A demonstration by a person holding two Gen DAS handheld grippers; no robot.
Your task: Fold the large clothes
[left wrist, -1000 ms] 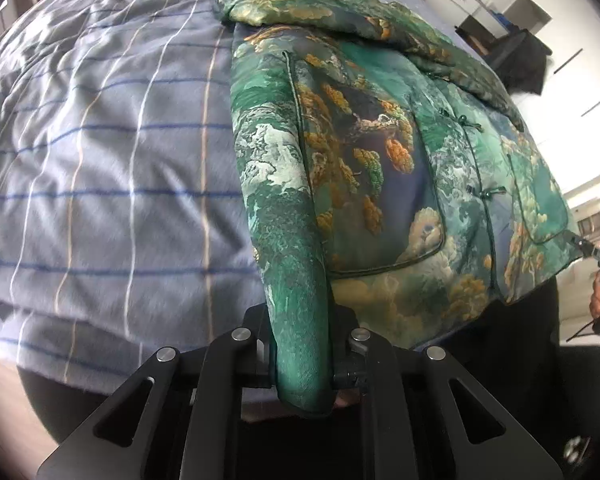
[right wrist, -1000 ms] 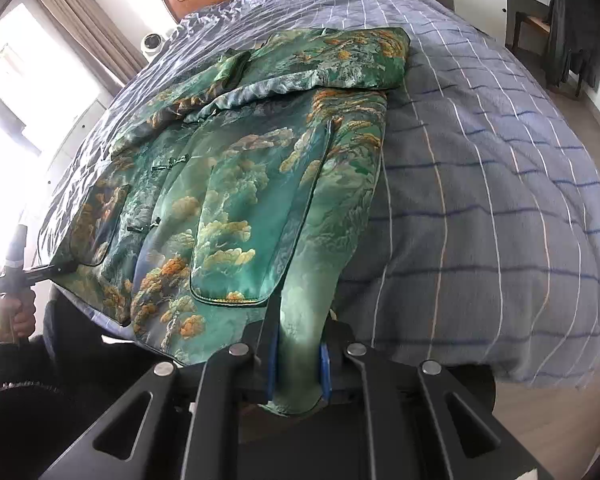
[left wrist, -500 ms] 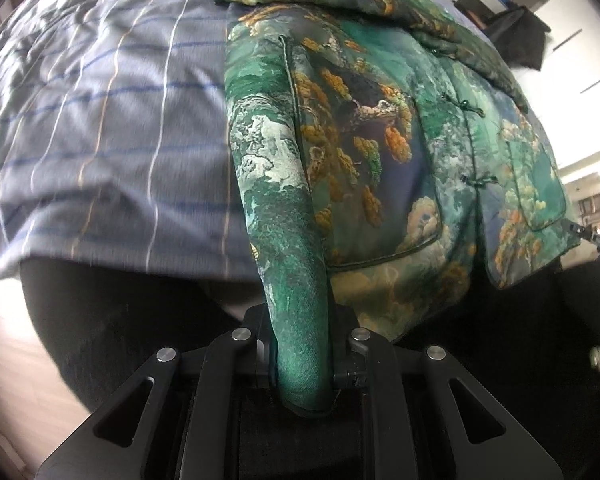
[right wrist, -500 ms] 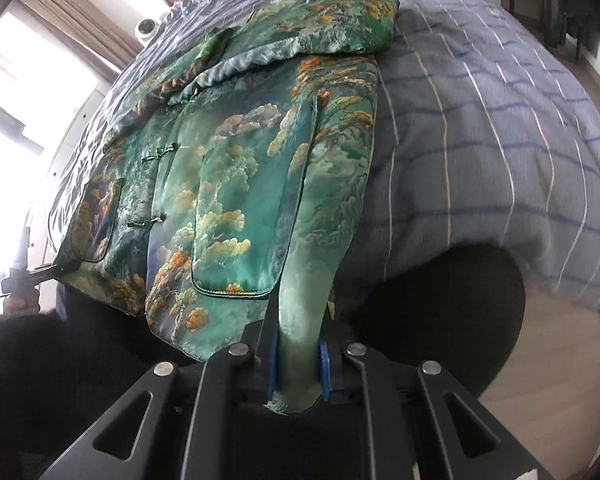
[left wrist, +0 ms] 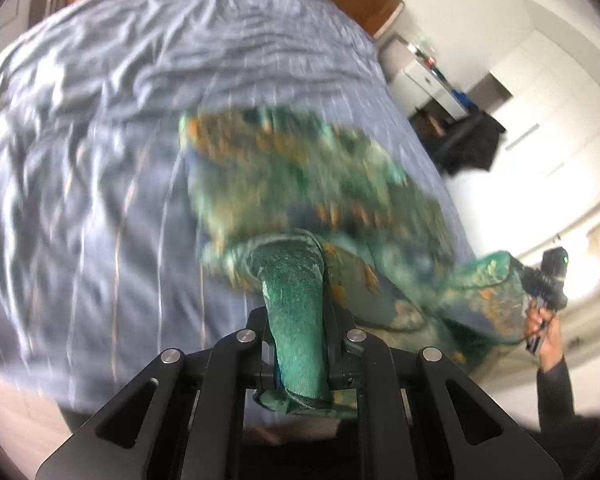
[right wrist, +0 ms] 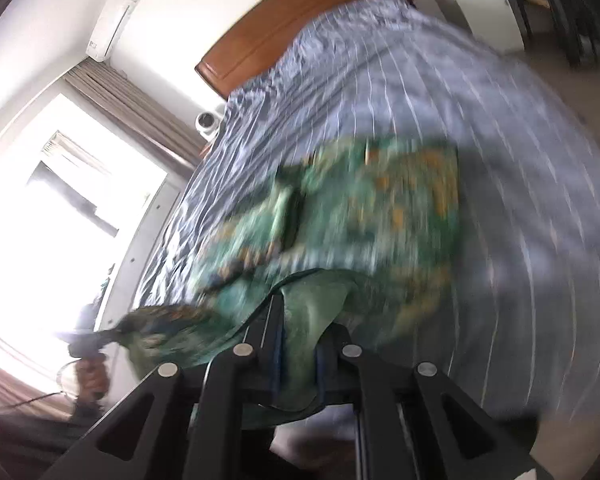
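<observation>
A green patterned jacket with orange and gold motifs lies on the blue striped bed; it also shows in the right wrist view, blurred by motion. My left gripper is shut on one bottom corner of the jacket. My right gripper is shut on the other bottom corner. Both hems are lifted off the bed and the lower half arches up over the upper half. The right gripper also shows in the left wrist view, holding its corner.
A wooden headboard stands at the far end of the bed. A white dresser and a dark chair with clothes are at the right. A window with brown curtains is at the left.
Both grippers have swung up and forward toward the headboard, carrying the jacket's bottom hem off the bed edge and over the body. The views now tilt upward and are motion-blurred.
</observation>
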